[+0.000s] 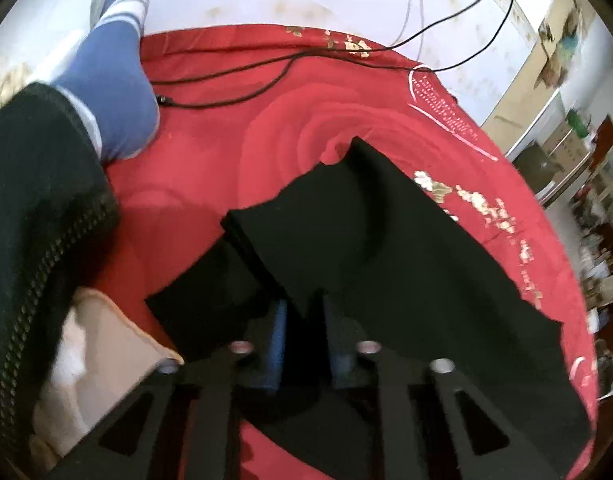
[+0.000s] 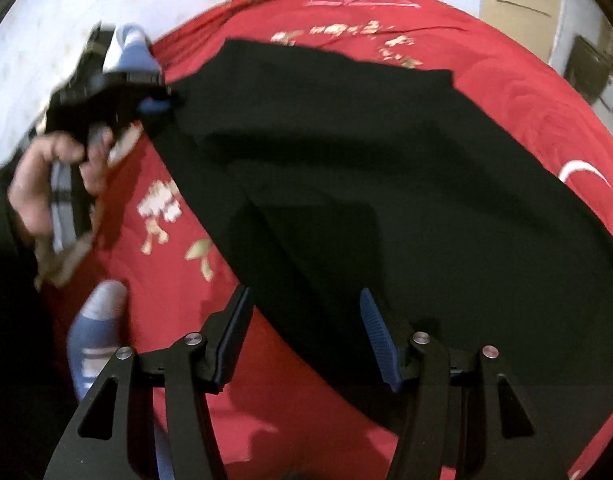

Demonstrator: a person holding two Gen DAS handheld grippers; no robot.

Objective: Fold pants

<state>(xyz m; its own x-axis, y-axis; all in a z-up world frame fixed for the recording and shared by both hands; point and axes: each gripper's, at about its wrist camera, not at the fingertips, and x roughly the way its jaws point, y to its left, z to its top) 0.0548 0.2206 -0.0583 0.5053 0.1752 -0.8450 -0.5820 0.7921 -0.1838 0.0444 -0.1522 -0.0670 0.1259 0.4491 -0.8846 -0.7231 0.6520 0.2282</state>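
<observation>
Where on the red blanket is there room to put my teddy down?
There is bare red blanket between the blue sock foot and the black pants, below the black cable. In the right wrist view another bare patch lies beyond the pants' far edge. The middle is crowded: pants cover it, the left gripper pinching them and the right gripper open above.

A red floral bedspread [image 1: 210, 168], black cables [image 1: 234, 96], and 2 blue-socked feet [image 1: 114, 76].

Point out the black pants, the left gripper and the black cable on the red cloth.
black pants [image 2: 386, 160]: right wrist view, middle of the fabric.
left gripper [image 2: 168, 100]: right wrist view, at its blue fingertips clamping the pants' edge.
black cable [image 1: 242, 96]: left wrist view, the stretch lying on the red cloth.
</observation>
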